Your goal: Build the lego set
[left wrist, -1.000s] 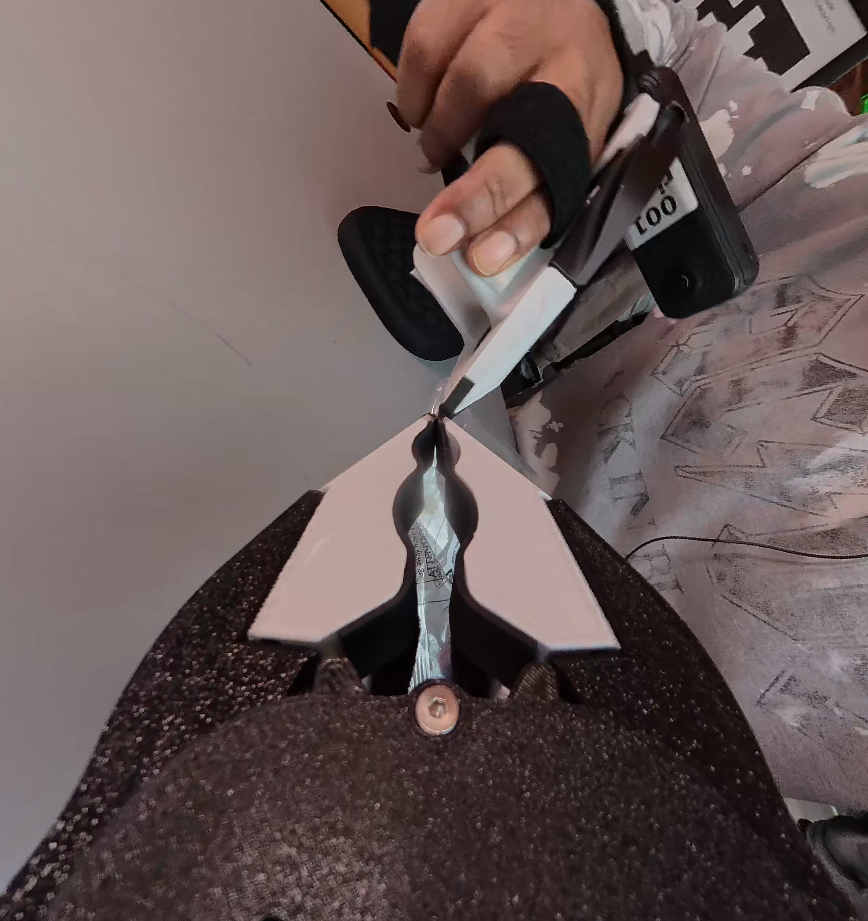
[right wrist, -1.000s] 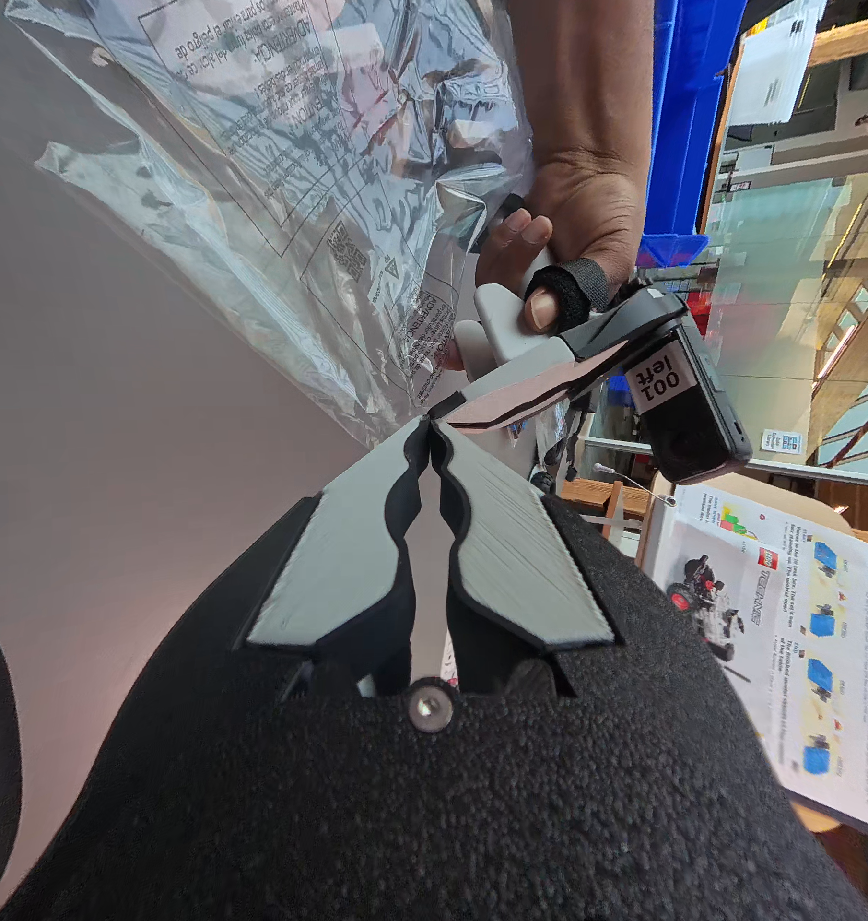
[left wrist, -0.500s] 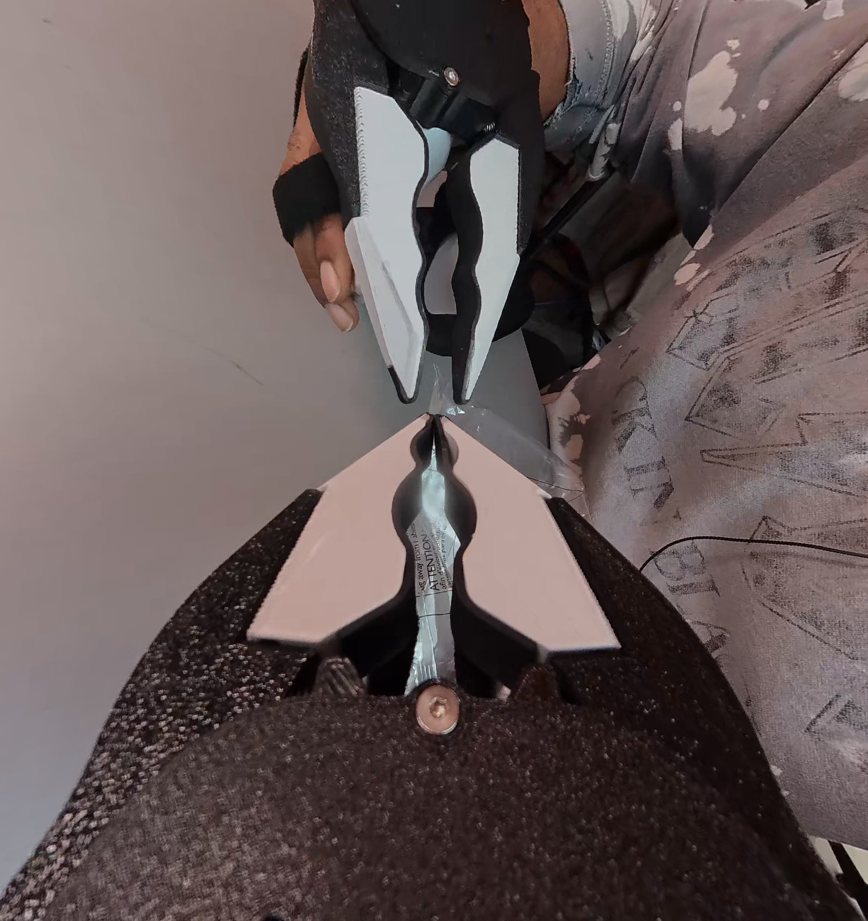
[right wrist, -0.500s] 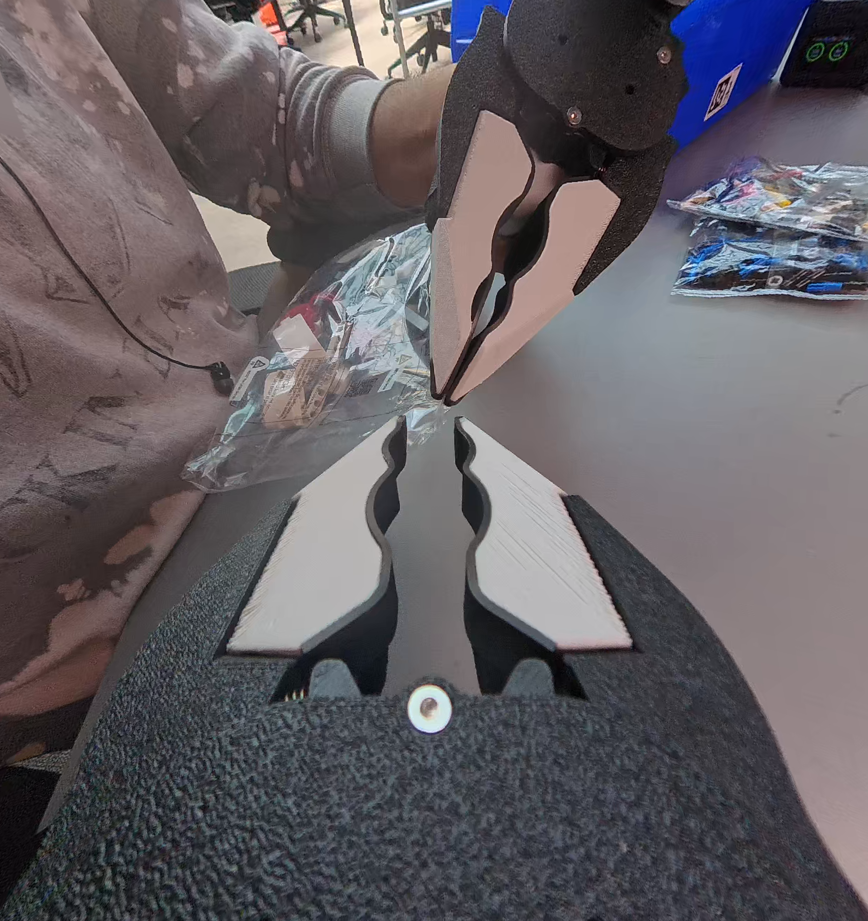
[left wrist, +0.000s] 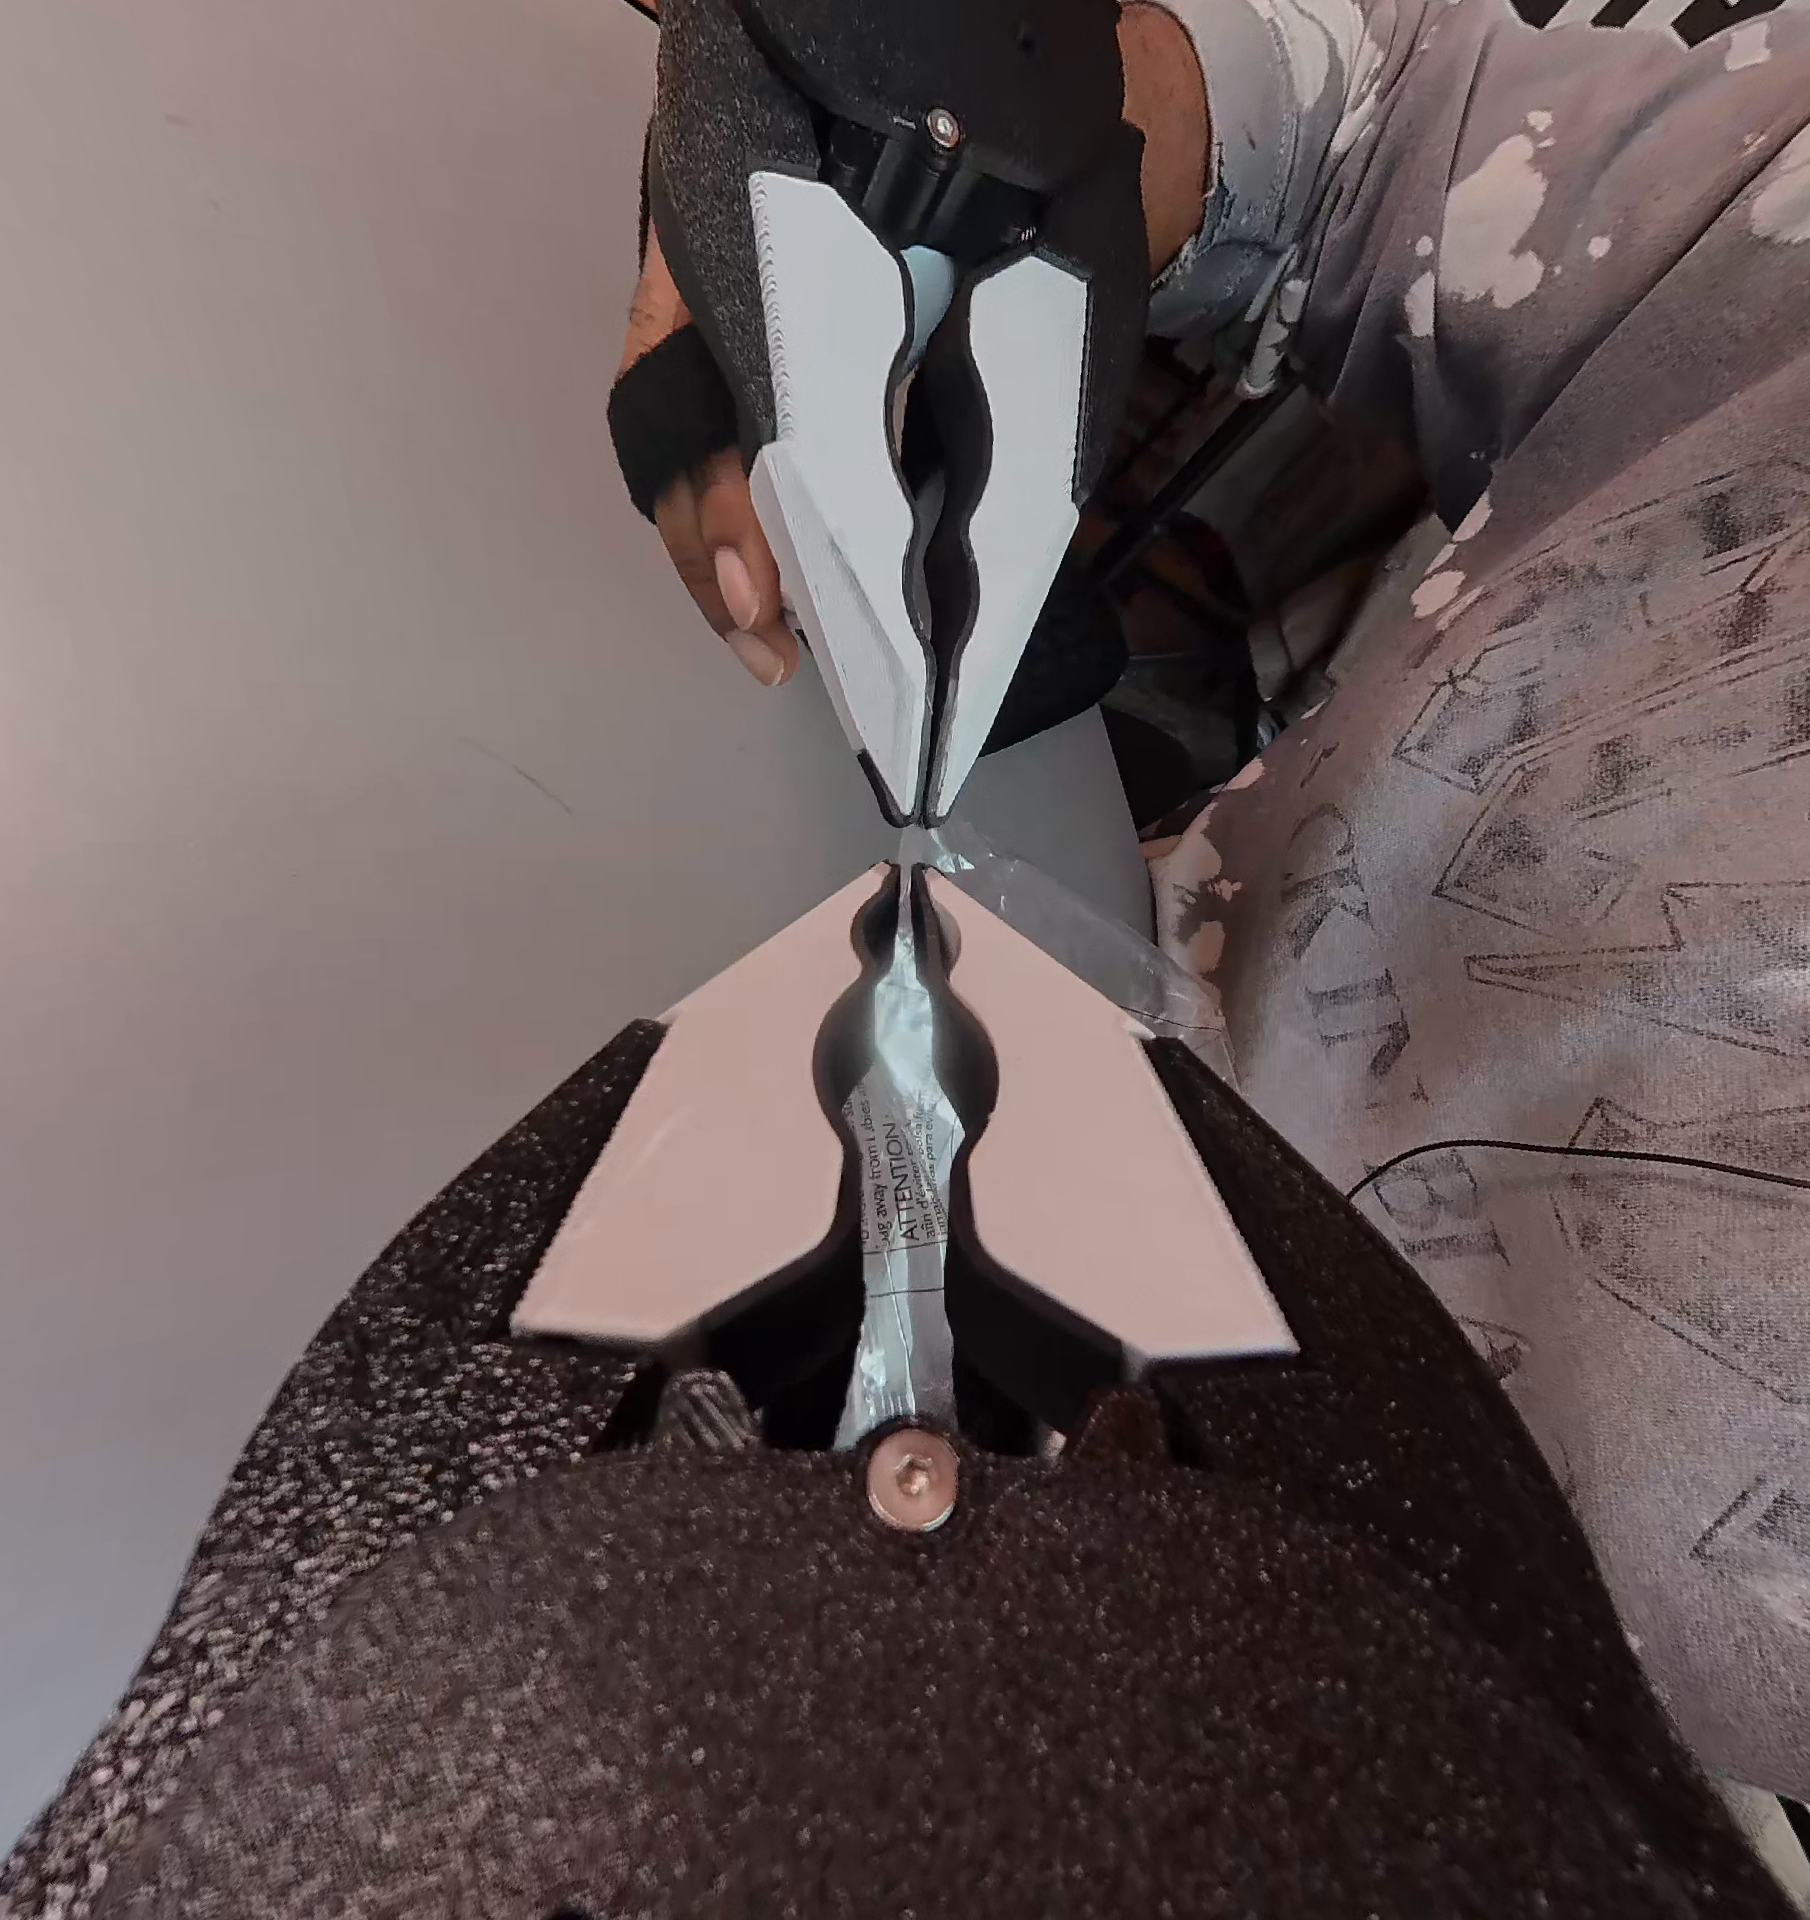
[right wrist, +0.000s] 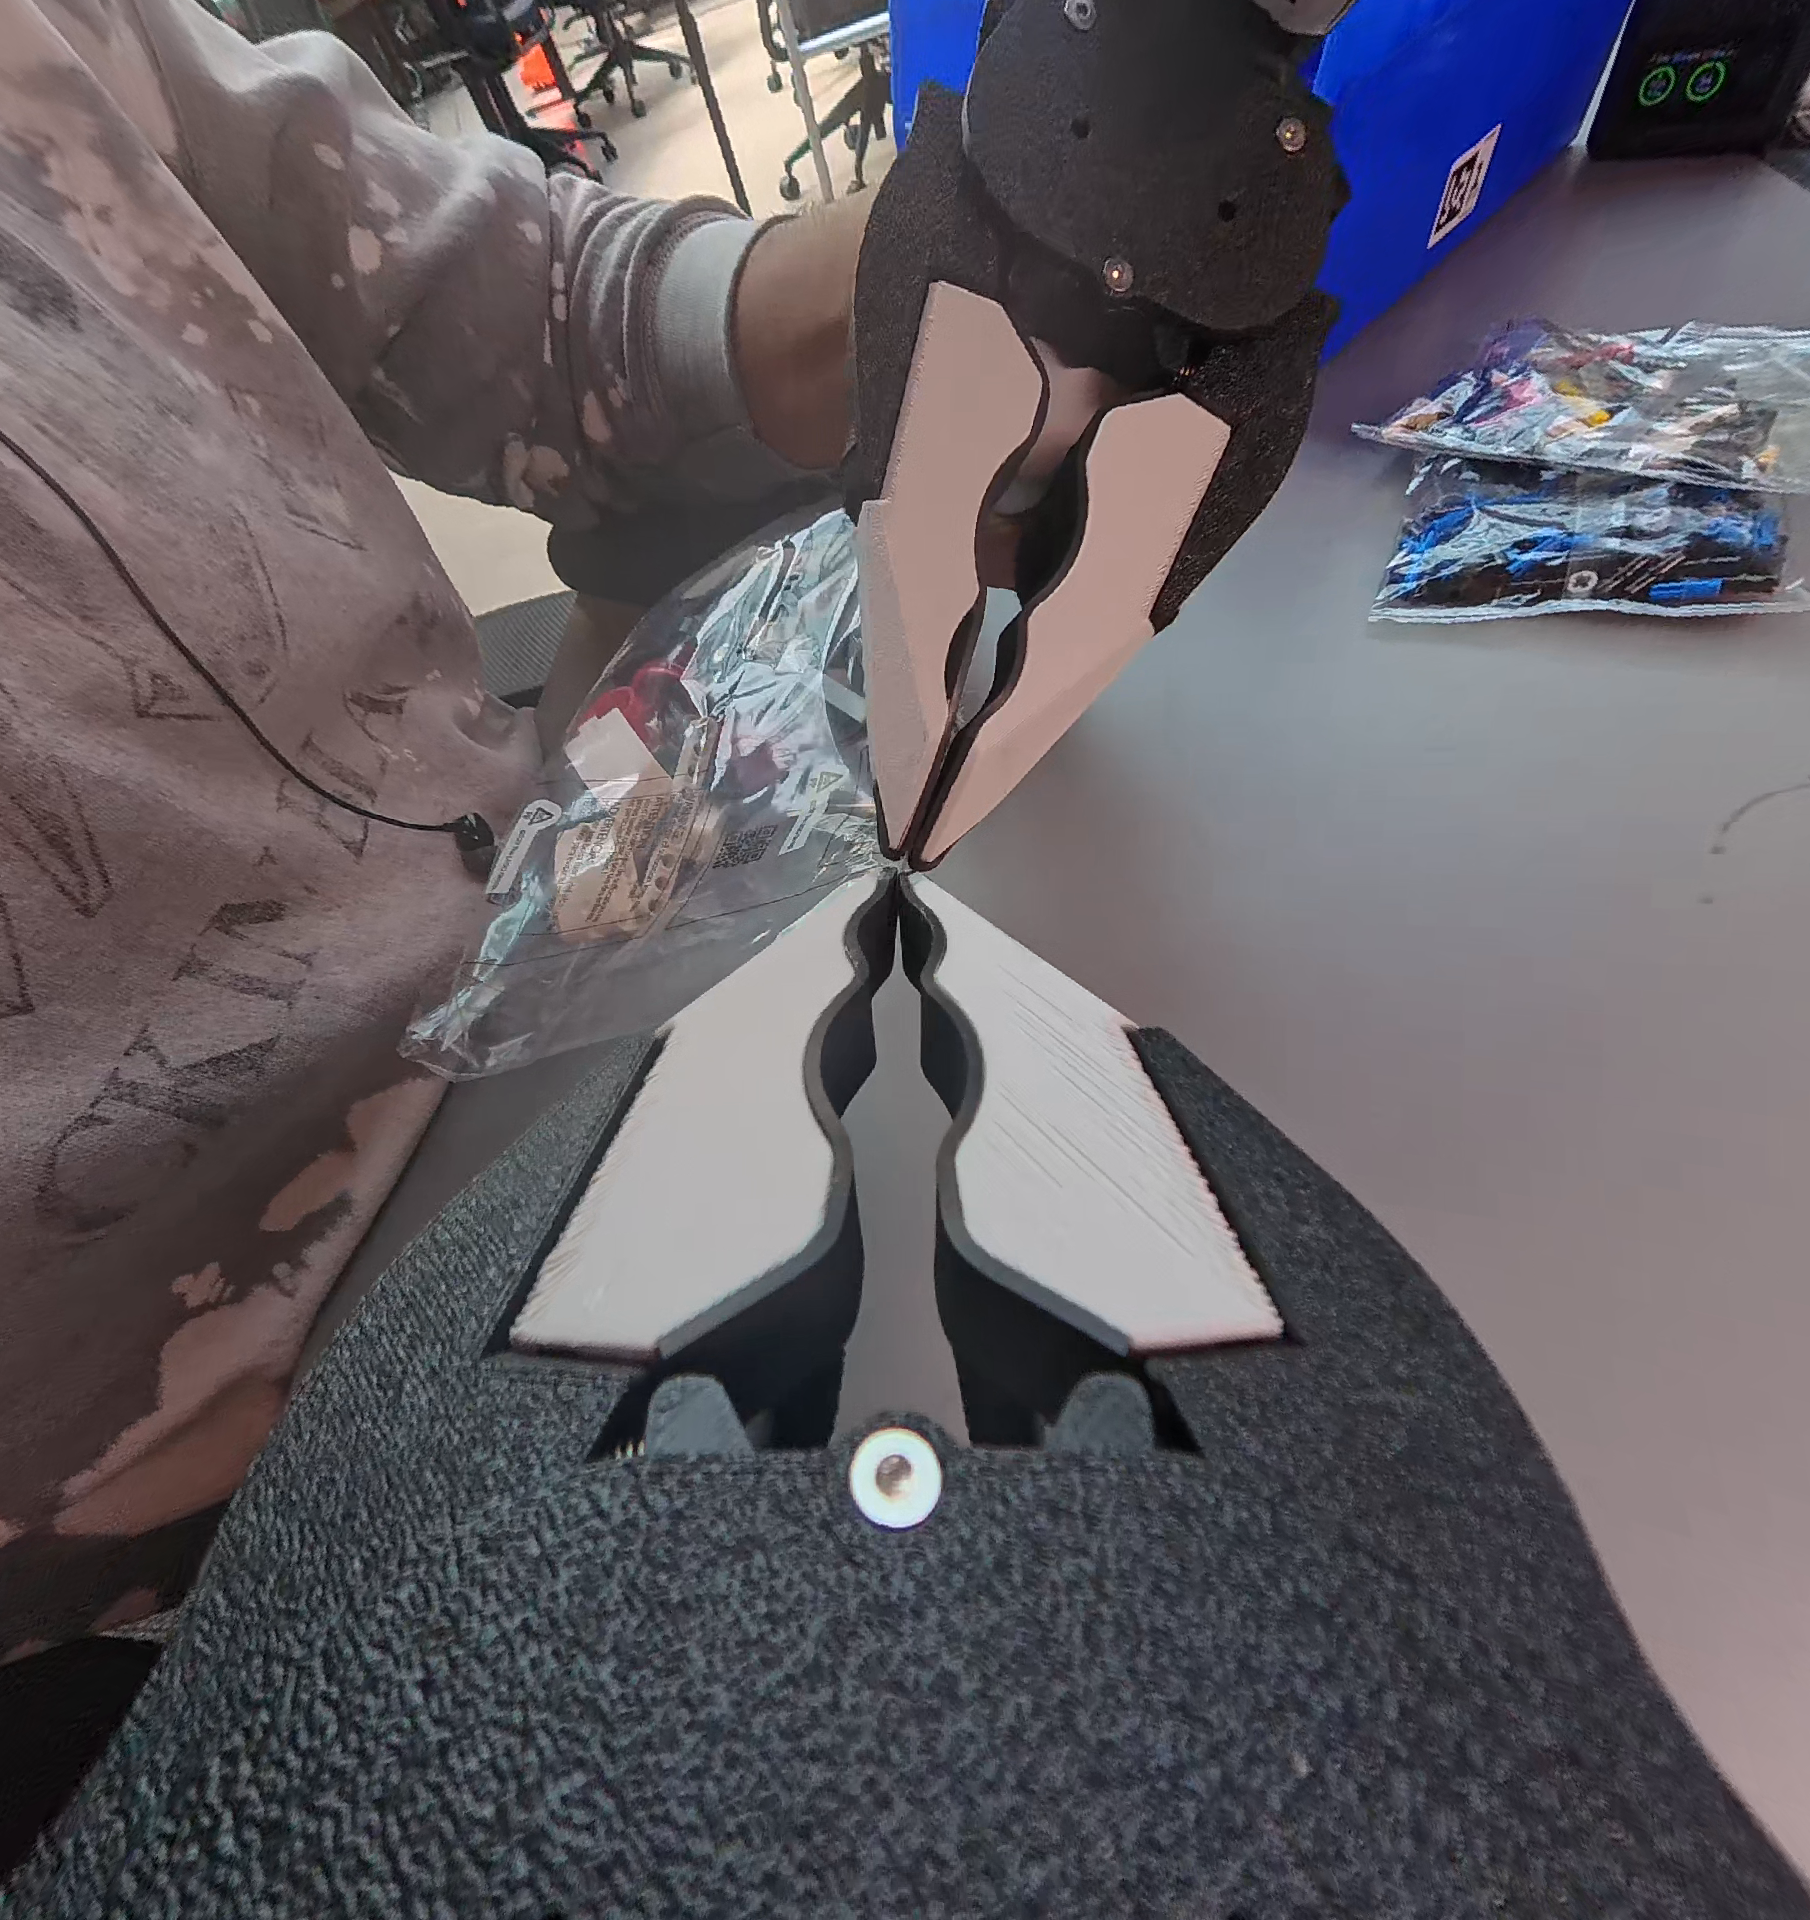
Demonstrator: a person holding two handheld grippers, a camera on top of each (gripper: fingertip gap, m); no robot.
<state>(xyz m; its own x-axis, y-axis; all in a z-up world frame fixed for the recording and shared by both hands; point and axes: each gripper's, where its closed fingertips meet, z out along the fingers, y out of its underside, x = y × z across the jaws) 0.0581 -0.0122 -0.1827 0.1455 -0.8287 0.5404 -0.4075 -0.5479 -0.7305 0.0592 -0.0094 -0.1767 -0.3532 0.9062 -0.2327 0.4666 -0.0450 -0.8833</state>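
Observation:
A clear plastic bag of lego pieces [right wrist: 672, 790] hangs between the two grippers above the grey table [right wrist: 1400, 935]. My left gripper [left wrist: 906, 878] is shut on the bag, and a strip of the bag [left wrist: 906, 1143] runs back between its fingers. My right gripper [right wrist: 899, 888] is shut on the bag's edge, tip to tip with the left gripper [right wrist: 906, 854]. In the left wrist view the right gripper [left wrist: 916, 816] comes down from the top and pinches the bag's corner. Most of the bag's contents are hidden in that view.
Two more sealed bags of pieces [right wrist: 1597, 540] [right wrist: 1649, 400] lie on the table at the right. A blue bin [right wrist: 1452, 135] and a black device with green lights [right wrist: 1701, 83] stand at the back. The person's grey patterned sweatshirt [right wrist: 153, 727] fills the left. The tips of both grippers are at nearly the same place.
The right gripper swung round to face the left one, then closed from open onto the bag's edge at the left fingertips. The left gripper kept its hold on the bag.

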